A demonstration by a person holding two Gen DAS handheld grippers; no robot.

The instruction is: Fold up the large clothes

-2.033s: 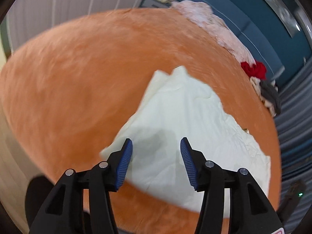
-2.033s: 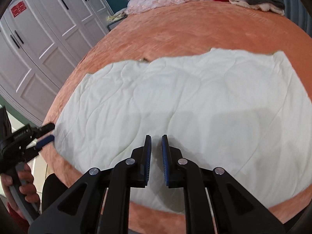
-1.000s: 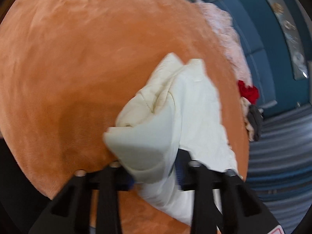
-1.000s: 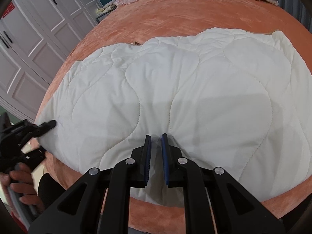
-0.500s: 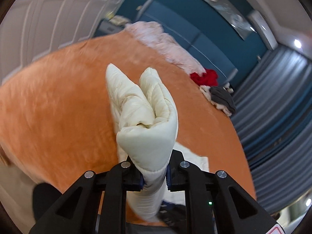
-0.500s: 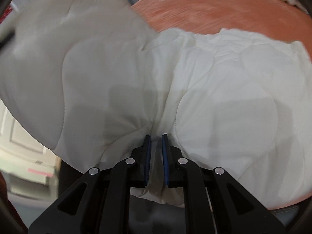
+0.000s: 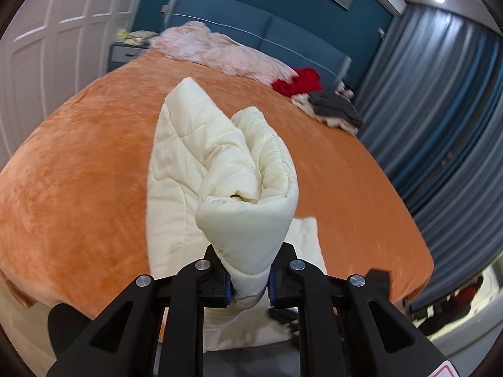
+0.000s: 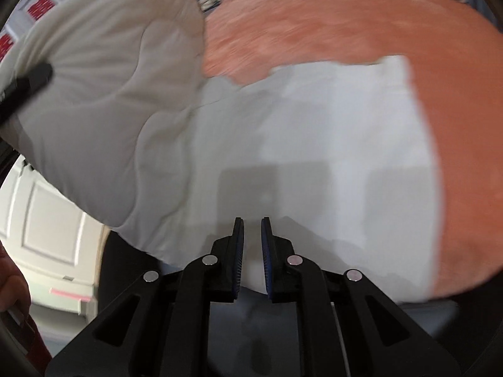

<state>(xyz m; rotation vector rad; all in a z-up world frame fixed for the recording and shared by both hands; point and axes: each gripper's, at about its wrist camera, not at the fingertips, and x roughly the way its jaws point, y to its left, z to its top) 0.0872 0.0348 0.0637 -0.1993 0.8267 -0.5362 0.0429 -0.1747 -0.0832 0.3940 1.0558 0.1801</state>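
A cream quilted garment lies on the orange bed. My left gripper is shut on a bunched corner of it and holds that corner lifted above the bed, the fabric hanging down in a fold. In the right wrist view the garment spreads over the near part of the bed, with its left side raised. My right gripper is shut on the garment's near edge. The other gripper's black finger shows at the far left.
A pink blanket, a red garment and a grey and white pile lie at the head of the bed. White wardrobe doors stand on the left, blue curtains on the right. The bed's near edge drops to the floor.
My left gripper closed on the garment's corner and lifted it up and over toward the right. The right gripper kept its hold on the near edge as the fabric's left side rose.
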